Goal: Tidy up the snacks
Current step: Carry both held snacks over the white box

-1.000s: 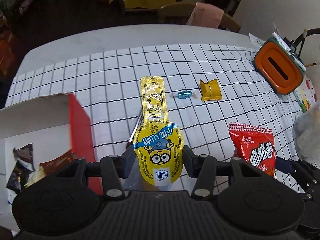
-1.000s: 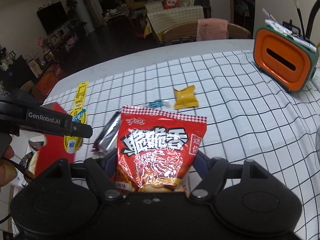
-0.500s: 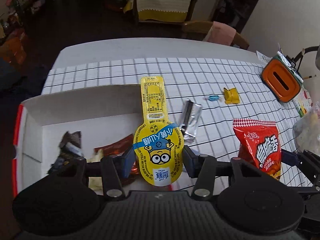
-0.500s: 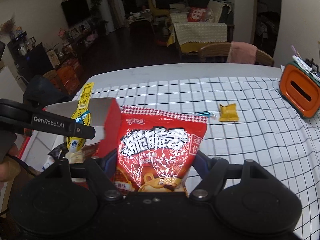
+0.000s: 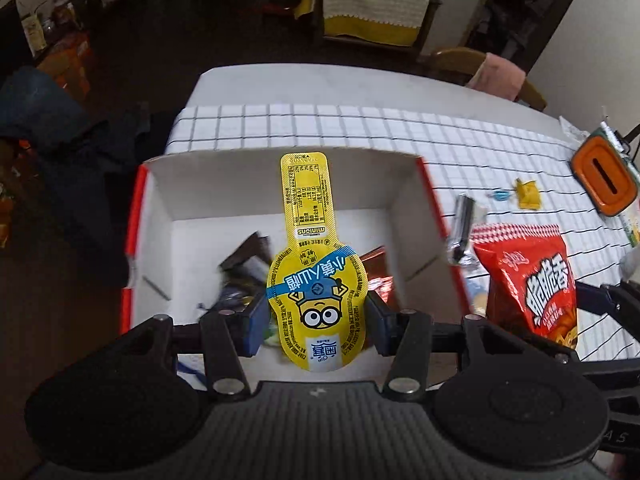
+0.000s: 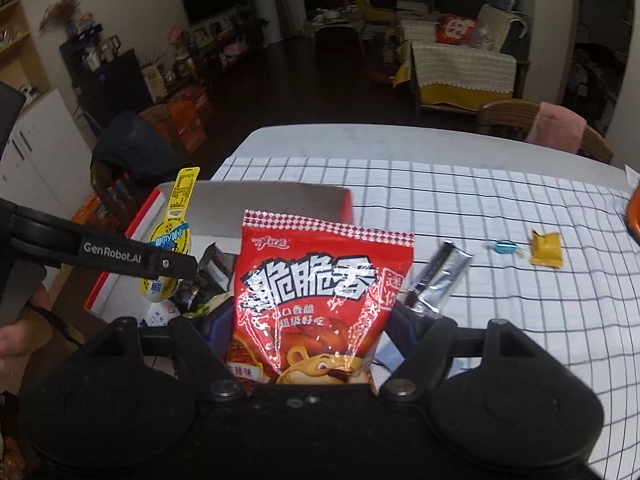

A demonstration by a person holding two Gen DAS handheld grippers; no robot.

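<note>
My left gripper is shut on a yellow Minions snack pouch, which hangs over the open white box with red sides. Several dark and red wrappers lie inside that box. My right gripper is shut on a red crisp bag, held beside the box's right wall. The red crisp bag also shows at the right of the left wrist view. The yellow pouch and left gripper arm appear at the left of the right wrist view.
On the checked tablecloth lie a silver stick pack, a blue wrapped candy and a yellow packet. An orange tissue holder stands at the far right. Chairs and dark floor lie beyond the table's edge.
Both grippers moved left across the table with their snacks. The left one went from above the cloth to above the open box, and the right one came up to the box's right wall.
</note>
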